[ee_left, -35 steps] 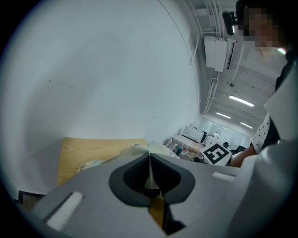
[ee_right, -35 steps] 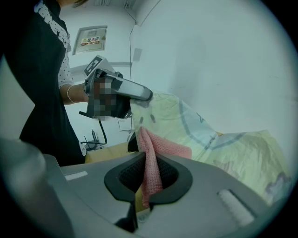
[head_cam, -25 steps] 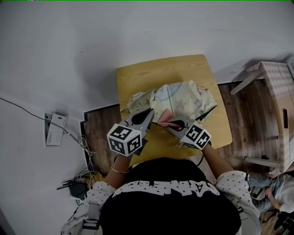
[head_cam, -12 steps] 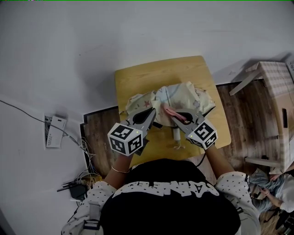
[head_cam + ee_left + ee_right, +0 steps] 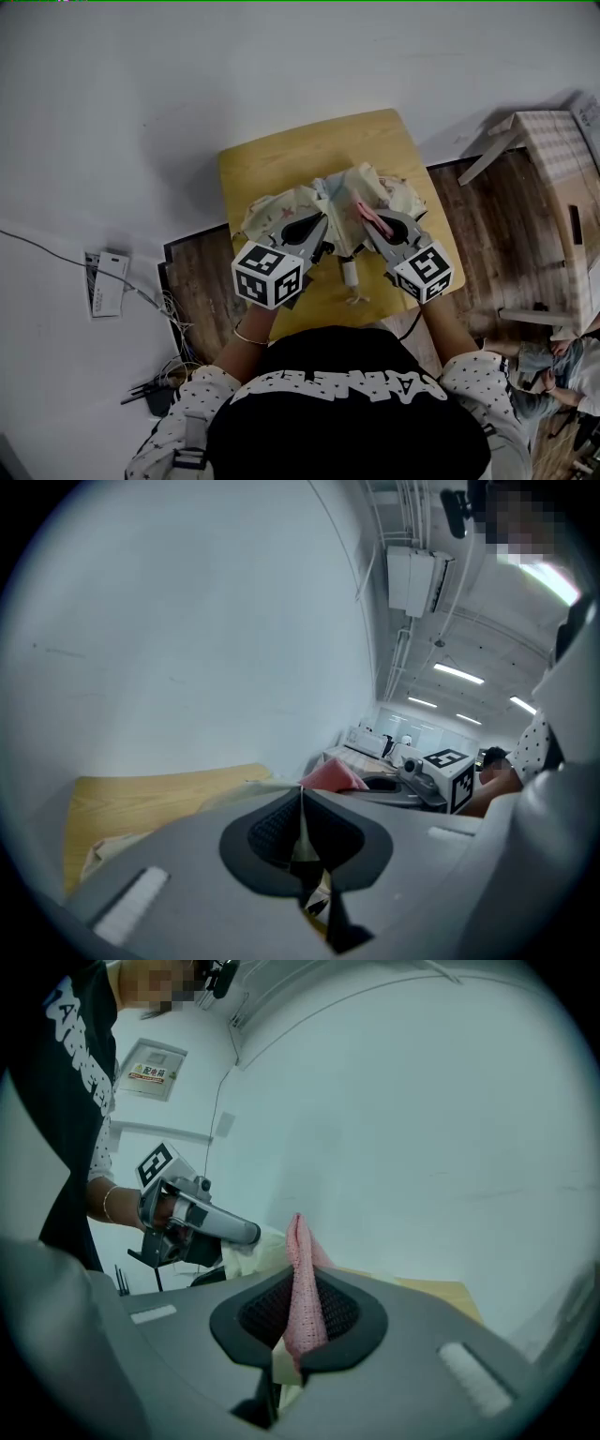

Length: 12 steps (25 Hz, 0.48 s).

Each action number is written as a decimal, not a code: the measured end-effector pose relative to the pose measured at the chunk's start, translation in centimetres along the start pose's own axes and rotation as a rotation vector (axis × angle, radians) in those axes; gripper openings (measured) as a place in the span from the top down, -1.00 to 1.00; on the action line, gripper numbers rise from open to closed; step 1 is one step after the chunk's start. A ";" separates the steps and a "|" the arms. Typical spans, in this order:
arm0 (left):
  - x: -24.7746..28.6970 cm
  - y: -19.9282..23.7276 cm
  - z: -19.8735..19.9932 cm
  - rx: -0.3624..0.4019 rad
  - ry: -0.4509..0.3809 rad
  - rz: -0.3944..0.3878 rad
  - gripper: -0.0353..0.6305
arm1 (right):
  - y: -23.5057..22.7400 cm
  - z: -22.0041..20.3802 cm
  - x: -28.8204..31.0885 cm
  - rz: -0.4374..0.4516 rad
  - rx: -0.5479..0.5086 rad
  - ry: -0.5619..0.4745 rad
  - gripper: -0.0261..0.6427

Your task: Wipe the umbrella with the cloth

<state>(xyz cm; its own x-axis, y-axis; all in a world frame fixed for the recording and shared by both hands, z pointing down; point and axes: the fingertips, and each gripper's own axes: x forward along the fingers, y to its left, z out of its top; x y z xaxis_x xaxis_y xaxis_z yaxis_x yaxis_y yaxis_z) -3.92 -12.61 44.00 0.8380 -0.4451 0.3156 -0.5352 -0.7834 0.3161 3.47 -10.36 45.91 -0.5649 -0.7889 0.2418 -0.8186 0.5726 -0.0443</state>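
Lifted and bunched tighter above yellow wooden table (image 5: 281, 155): pale patterned fabric umbrella (image 5: 345, 192), pinched tight by left gripper (image 5: 322, 221); right gripper (image 5: 369, 221) clamps pink knitted cloth (image 5: 372, 214).

cream umbrella (image 5: 272, 202) with pastel print; pink cloth (image 5: 302, 1288); yellow wood table (image 5: 281, 155); dark brown plank floor (image 5: 202, 258); white wall (image 5: 187, 75); white sleeve (image 5: 187, 403) with black dots.

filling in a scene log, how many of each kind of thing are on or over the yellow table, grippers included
umbrella: 1
pink cloth: 1
grippers: 2 (left gripper shut on the umbrella, right gripper shut on the pink cloth)
total: 4
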 end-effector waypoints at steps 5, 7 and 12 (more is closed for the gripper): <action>2.4 -1.0 -0.5 0.011 0.026 -0.035 0.88 | -0.6 -0.2 -1.3 -0.024 0.011 0.002 0.82; 3.5 -1.5 -0.8 0.012 0.038 -0.050 0.88 | -0.9 -0.3 -2.1 -0.038 0.017 0.004 0.82; 6.4 -2.4 -2.1 0.052 0.081 -0.076 0.88 | -1.7 -0.4 -3.9 -0.081 0.033 0.003 0.82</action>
<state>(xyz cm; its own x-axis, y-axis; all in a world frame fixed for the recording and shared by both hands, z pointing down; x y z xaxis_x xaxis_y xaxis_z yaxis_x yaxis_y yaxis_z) 2.52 -12.62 47.15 0.8633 -0.3488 0.3646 -0.4625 -0.8360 0.2953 7.10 -8.12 45.47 -0.4968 -0.8314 0.2490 -0.8644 0.4998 -0.0561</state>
